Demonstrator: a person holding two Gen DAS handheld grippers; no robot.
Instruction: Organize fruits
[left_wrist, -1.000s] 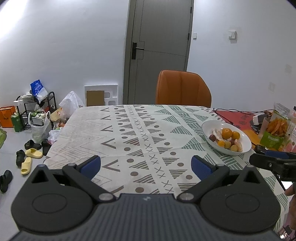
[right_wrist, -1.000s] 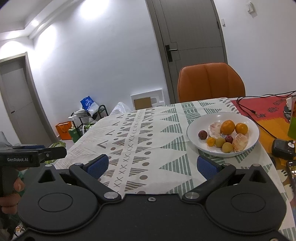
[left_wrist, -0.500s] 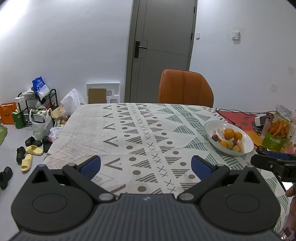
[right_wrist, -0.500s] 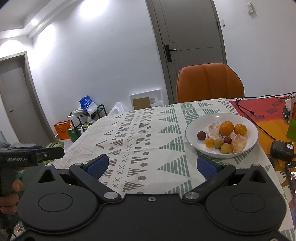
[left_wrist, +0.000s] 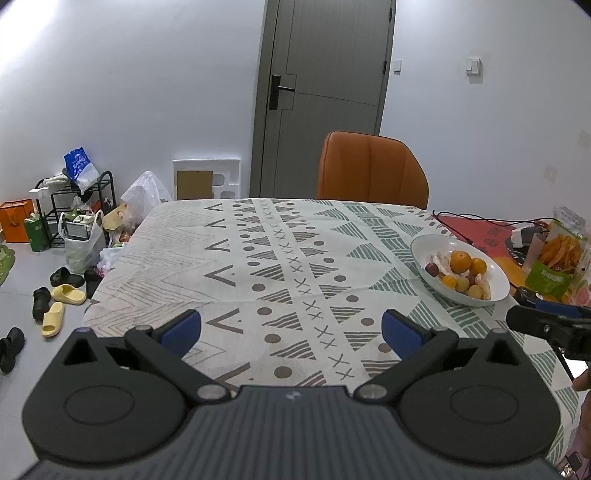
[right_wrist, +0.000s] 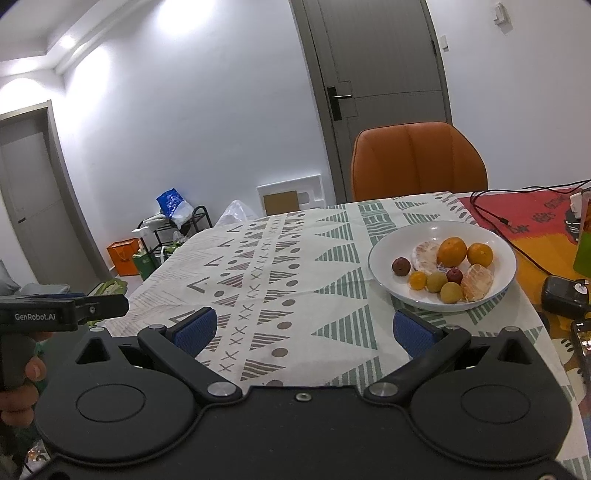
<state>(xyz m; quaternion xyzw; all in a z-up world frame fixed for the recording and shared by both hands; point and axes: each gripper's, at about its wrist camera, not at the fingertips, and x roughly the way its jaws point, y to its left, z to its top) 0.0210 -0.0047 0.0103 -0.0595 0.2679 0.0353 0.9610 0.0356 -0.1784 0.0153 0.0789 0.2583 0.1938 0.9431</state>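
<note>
I hold both hand-held grippers, left (left_wrist: 291, 328) and right (right_wrist: 301, 328), spread wide and empty, low over the worktop (right_wrist: 295, 266), facing the fruits (right_wrist: 445, 267). Those lie together in the white bowl (right_wrist: 384, 251), apart from the clutter.

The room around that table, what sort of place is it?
Probably a lived-in home dining area: a cloth-covered table with an orange chair, a bowl of fruit, and slippers on the floor.

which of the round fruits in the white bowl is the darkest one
The dark purple-brown fruit at the left edge of the pile in the white bowl. The others are orange, yellow-green or brighter red.
</note>
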